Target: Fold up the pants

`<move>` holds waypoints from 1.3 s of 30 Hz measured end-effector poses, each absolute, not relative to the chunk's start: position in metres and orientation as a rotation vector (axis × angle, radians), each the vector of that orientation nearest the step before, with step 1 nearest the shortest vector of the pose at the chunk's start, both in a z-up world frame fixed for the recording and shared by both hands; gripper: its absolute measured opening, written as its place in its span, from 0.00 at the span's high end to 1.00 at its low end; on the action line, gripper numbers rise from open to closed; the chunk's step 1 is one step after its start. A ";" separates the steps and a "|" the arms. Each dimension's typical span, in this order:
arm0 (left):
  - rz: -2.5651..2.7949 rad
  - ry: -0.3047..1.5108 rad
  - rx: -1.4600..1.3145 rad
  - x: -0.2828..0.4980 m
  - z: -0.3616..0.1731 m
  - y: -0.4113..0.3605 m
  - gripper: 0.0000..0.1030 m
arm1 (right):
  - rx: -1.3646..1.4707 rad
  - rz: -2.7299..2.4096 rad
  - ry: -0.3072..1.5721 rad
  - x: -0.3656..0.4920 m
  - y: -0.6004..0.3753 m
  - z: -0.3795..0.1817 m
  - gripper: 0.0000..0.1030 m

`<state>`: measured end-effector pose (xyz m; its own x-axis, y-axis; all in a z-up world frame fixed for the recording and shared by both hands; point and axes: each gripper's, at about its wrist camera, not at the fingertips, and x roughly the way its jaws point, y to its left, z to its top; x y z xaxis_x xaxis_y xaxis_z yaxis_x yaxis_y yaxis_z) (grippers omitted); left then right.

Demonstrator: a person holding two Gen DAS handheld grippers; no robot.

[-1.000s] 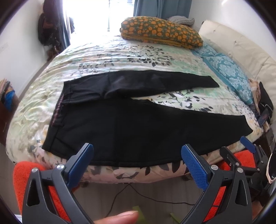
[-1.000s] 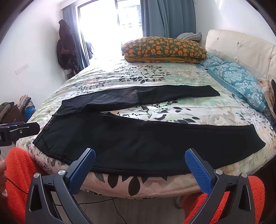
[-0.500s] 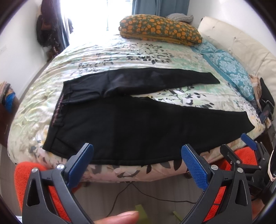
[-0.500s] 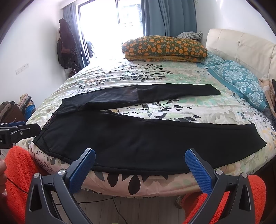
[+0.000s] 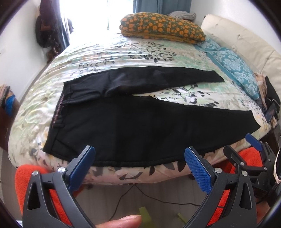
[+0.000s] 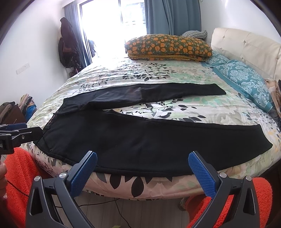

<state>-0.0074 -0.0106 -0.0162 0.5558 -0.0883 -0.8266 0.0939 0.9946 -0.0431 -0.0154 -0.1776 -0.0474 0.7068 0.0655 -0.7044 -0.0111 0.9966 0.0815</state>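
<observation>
lying flat: one black pants [image 5: 133, 126], two legs spread; two tools [image 5: 139, 158] [image 6: 142, 162] agape.

Ahead of the gripper, floral bed [image 6: 158, 82]; beyond, bright window [image 6: 112, 26], blue curtains [image 6: 175, 16]. Right, cream headboard [image 6: 245, 47]. Below, wood floor [image 6: 158, 214].

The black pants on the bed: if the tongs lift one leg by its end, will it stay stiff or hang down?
The black pants lie flat against the bed, so the fabric is probably limp and a lifted leg would hang. Its near edge overhangs the mattress, so a pull may slide the whole garment.
</observation>
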 end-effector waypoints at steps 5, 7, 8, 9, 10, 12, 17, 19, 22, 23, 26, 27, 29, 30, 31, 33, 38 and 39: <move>-0.108 0.981 0.010 -0.007 -0.018 -0.012 0.01 | 0.073 0.045 0.791 -0.014 -0.178 -0.049 0.00; -0.108 0.983 0.010 -0.006 -0.018 -0.012 0.01 | 0.072 0.046 0.794 -0.014 -0.177 -0.050 0.00; -0.108 0.984 0.011 -0.006 -0.019 -0.013 0.01 | 0.072 0.047 0.795 -0.013 -0.177 -0.050 0.00; -0.109 0.986 0.012 -0.006 -0.020 -0.013 0.01 | 0.071 0.047 0.797 -0.013 -0.177 -0.051 0.00; -0.109 0.988 0.012 -0.006 -0.020 -0.013 0.01 | 0.071 0.047 0.799 -0.013 -0.177 -0.051 0.00; -0.109 0.992 0.012 -0.006 -0.022 -0.012 0.01 | 0.070 0.048 0.801 -0.012 -0.176 -0.052 0.00; -0.105 0.997 0.010 -0.005 -0.024 -0.011 0.01 | 0.066 0.048 0.808 -0.011 -0.175 -0.054 0.00; -0.102 1.000 0.009 -0.004 -0.025 -0.011 0.01 | 0.064 0.049 0.811 -0.011 -0.175 -0.055 0.00; -0.100 1.003 0.011 -0.004 -0.026 -0.011 0.01 | 0.063 0.050 0.816 -0.011 -0.175 -0.056 0.00; -0.100 1.004 0.012 -0.004 -0.026 -0.010 0.01 | 0.063 0.050 0.817 -0.010 -0.175 -0.056 0.00; -0.099 1.006 0.014 -0.004 -0.027 -0.010 0.01 | 0.063 0.049 0.818 -0.010 -0.174 -0.056 0.00; -0.099 1.006 0.014 -0.004 -0.028 -0.010 0.01 | 0.064 0.049 0.818 -0.010 -0.175 -0.057 0.00; -0.098 1.006 0.015 -0.004 -0.028 -0.010 0.01 | 0.064 0.049 0.819 -0.010 -0.175 -0.057 0.00; -0.098 1.006 0.016 -0.004 -0.028 -0.010 0.01 | 0.064 0.049 0.819 -0.010 -0.175 -0.057 0.00; -0.098 1.006 0.015 -0.004 -0.028 -0.010 0.01 | 0.065 0.049 0.819 -0.011 -0.175 -0.057 0.00; -0.099 1.007 0.016 -0.004 -0.028 -0.010 0.01 | 0.065 0.049 0.819 -0.010 -0.175 -0.057 0.00; -0.098 1.006 0.018 -0.004 -0.029 -0.010 0.01 | 0.064 0.050 0.818 -0.010 -0.175 -0.057 0.00; -0.098 1.006 0.018 -0.005 -0.029 -0.010 0.01 | 0.064 0.050 0.819 -0.010 -0.175 -0.057 0.00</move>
<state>-0.0045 -0.0097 -0.0285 0.5313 -0.0737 -0.8440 0.0905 0.9954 -0.0299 -0.0104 -0.1749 -0.0569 0.6823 0.0692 -0.7278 -0.0196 0.9969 0.0764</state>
